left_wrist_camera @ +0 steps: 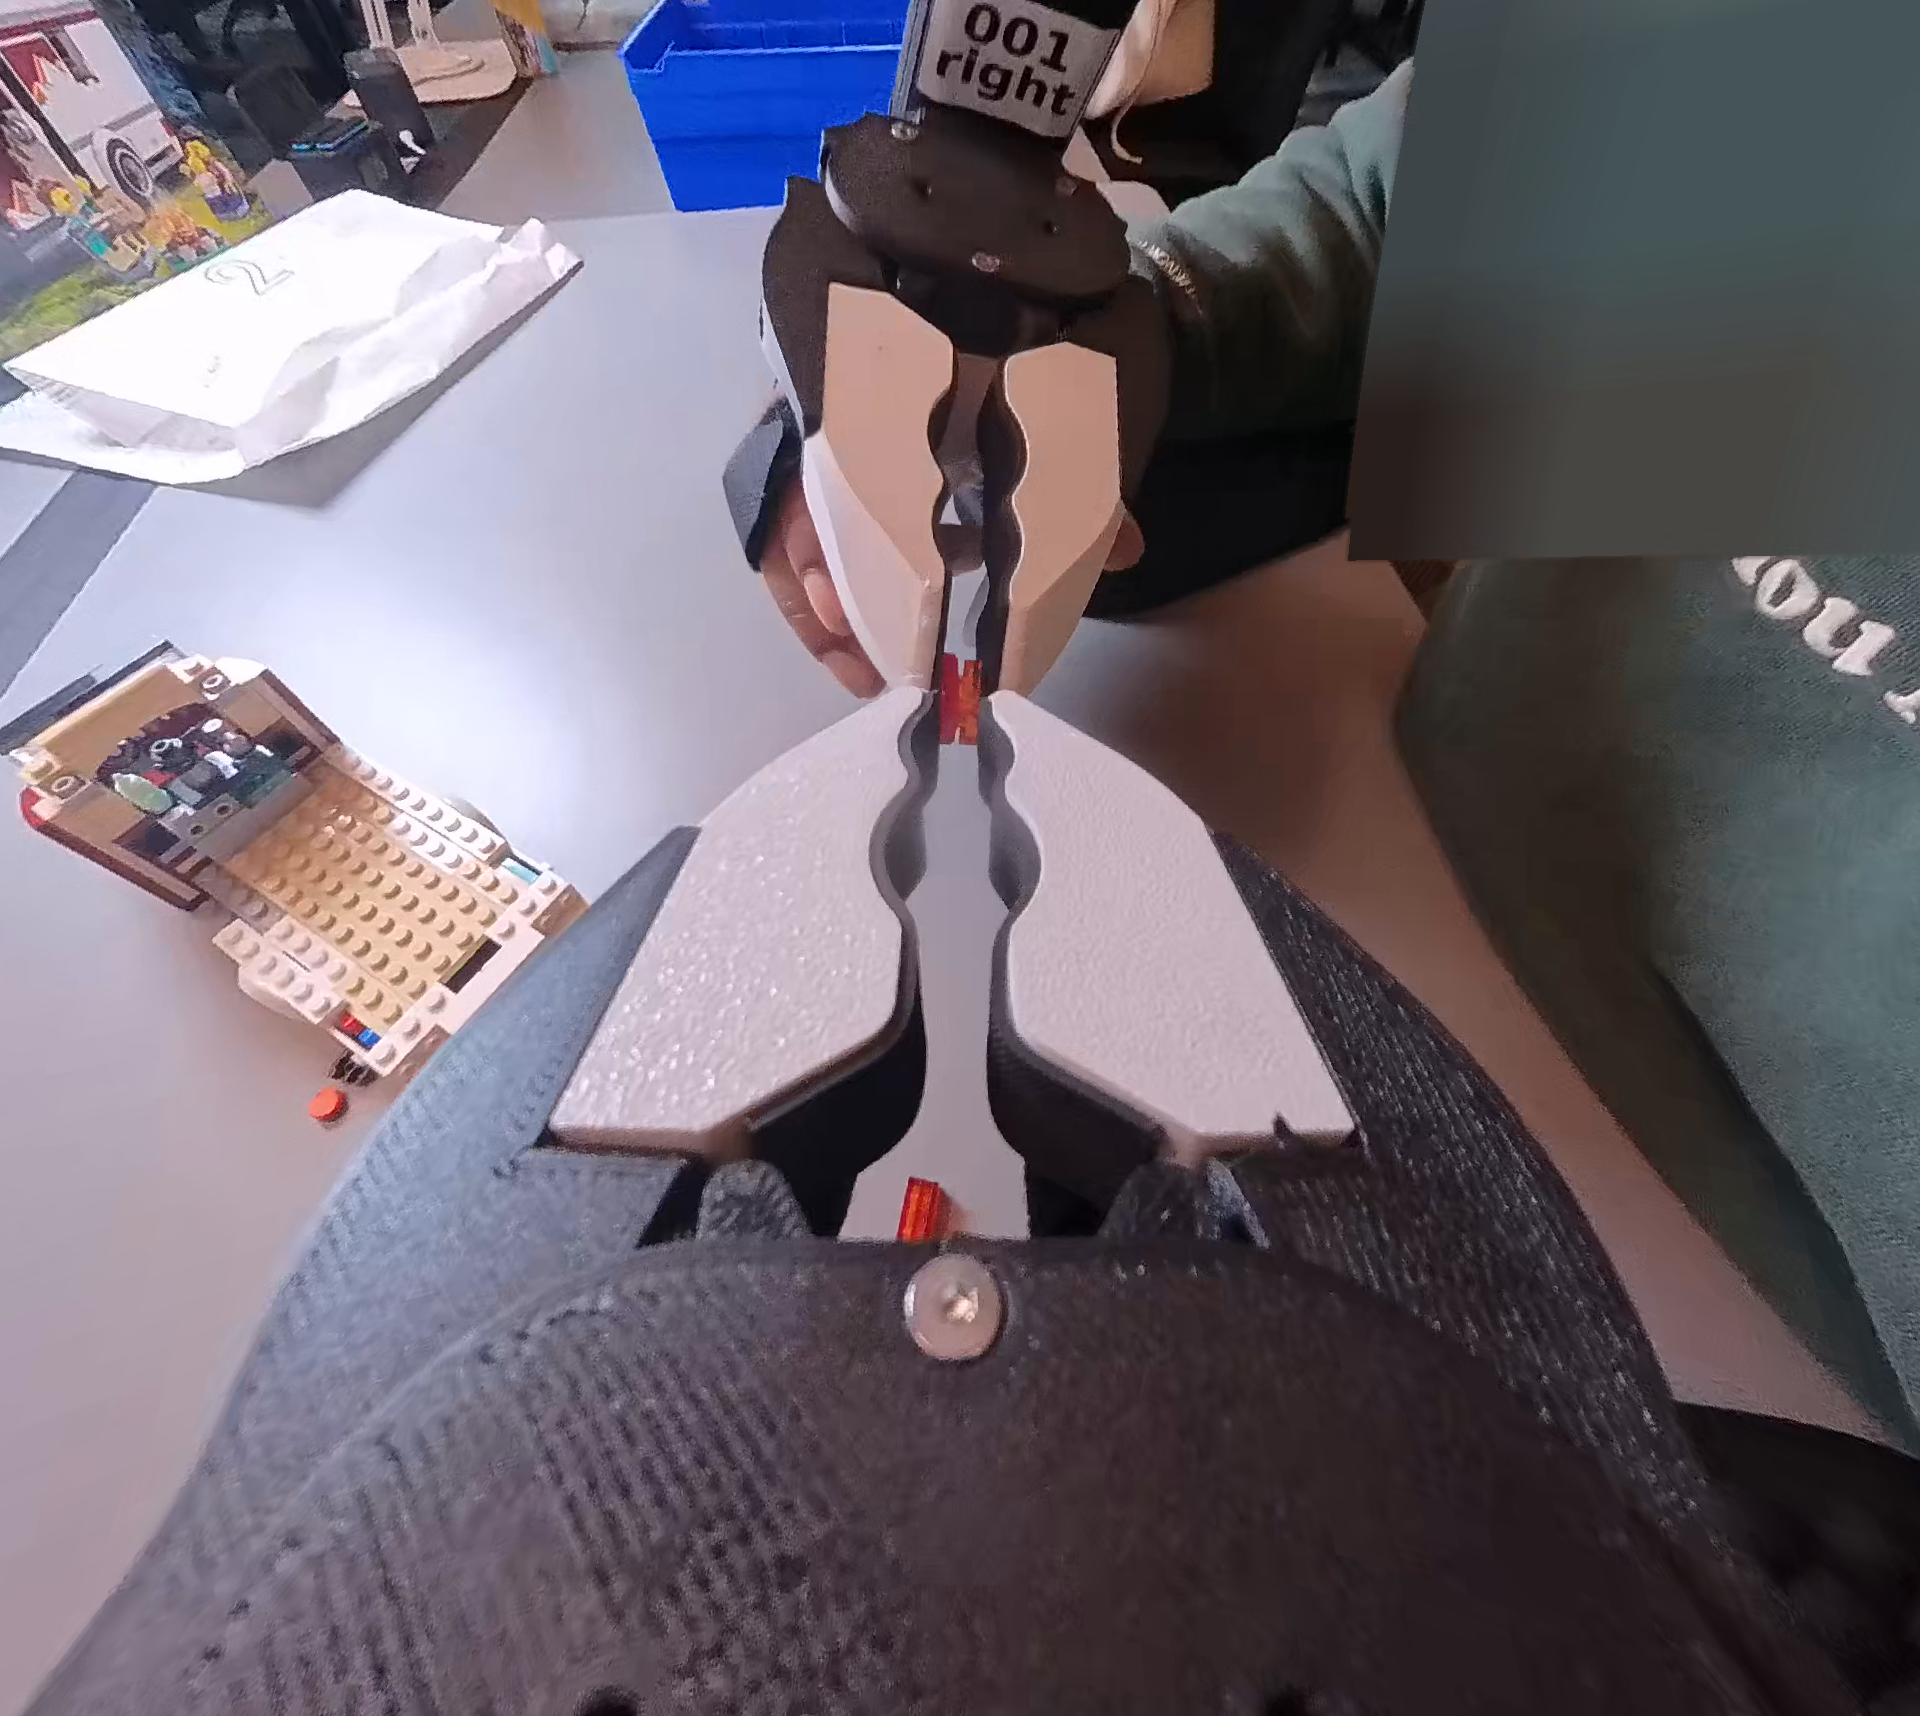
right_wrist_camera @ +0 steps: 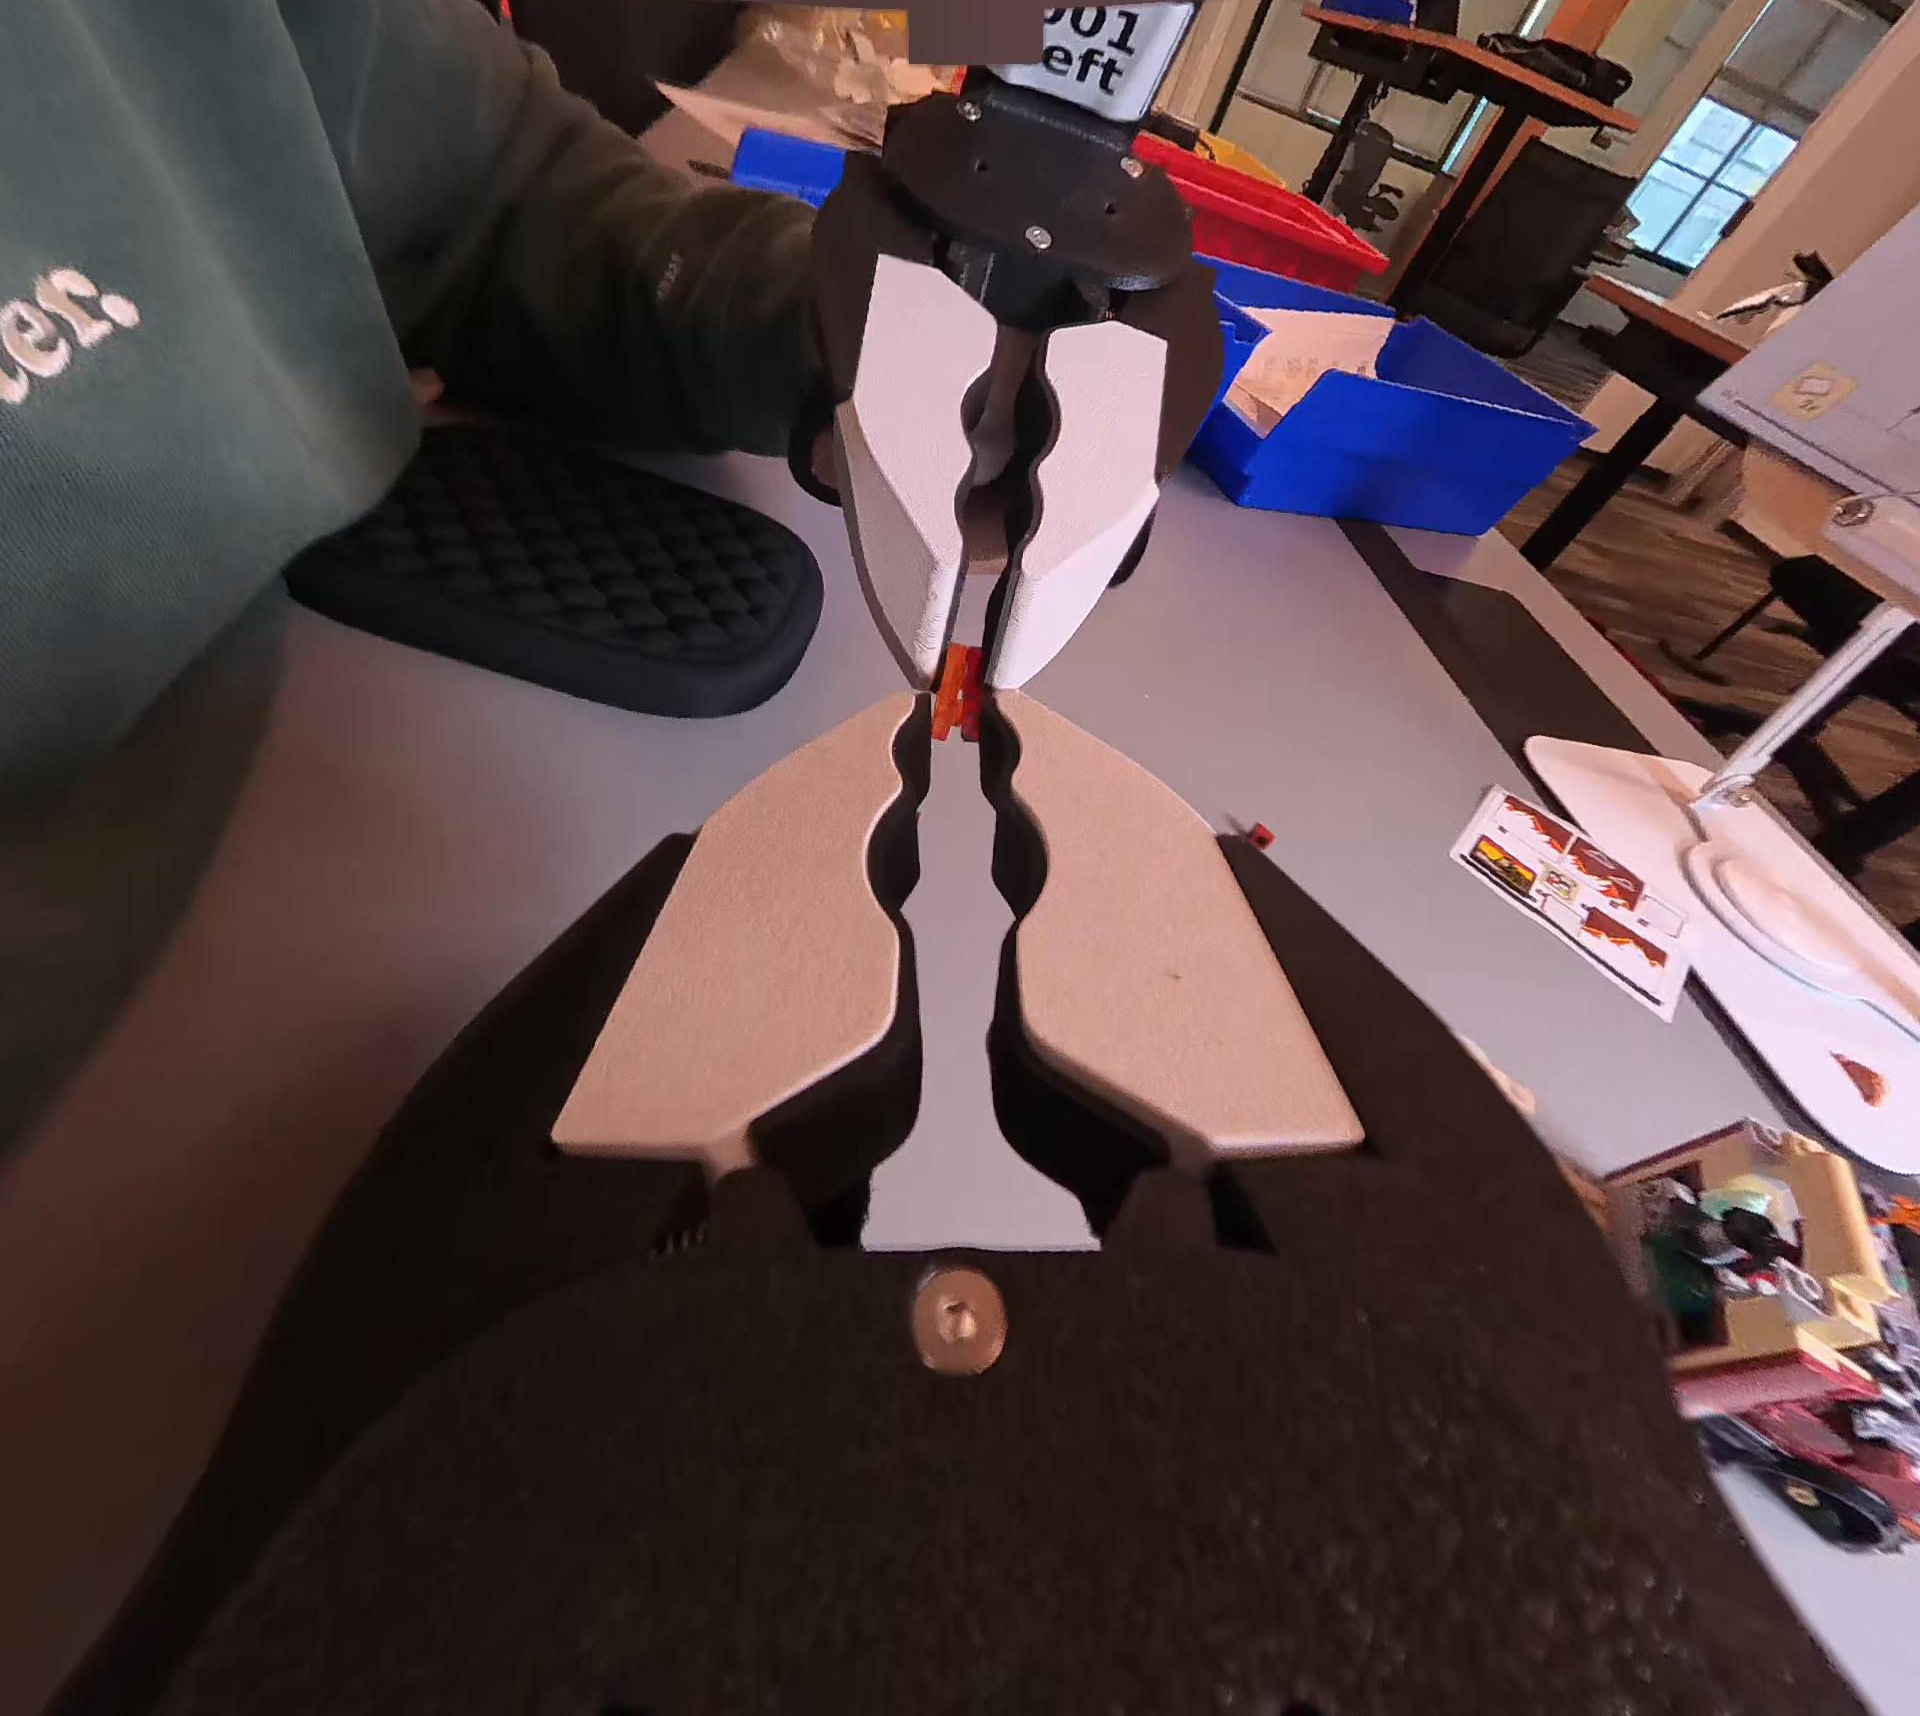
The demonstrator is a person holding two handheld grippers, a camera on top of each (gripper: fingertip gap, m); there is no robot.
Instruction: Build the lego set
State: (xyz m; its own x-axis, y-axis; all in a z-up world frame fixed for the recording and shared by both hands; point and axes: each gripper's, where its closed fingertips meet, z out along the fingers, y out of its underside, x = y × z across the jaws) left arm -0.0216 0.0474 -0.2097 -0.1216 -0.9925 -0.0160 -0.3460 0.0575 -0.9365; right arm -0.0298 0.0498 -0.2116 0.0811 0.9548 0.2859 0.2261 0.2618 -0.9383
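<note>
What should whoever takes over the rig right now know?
Left gripper and right gripper: tip to tip above the table, both shut on small red-orange pieces that meet between them. Whether they are joined, I cannot tell.
Half-built camper lies on the table, untouched; loose red stud beside it.
Left: finish joining, then fit to the camper.

The small red-orange piece (left_wrist_camera: 958, 702) pinched between the tips of the left claw (left_wrist_camera: 956, 721) and the right claw (right_wrist_camera: 958, 716) is mostly covered by their fingers, so its shape cannot be told. Beneath the left claw, another orange piece (left_wrist_camera: 923, 1209) shows only partly. Right of the right claw, the half-built model (right_wrist_camera: 1787, 1292) is blurred and cut by the edge.
</note>
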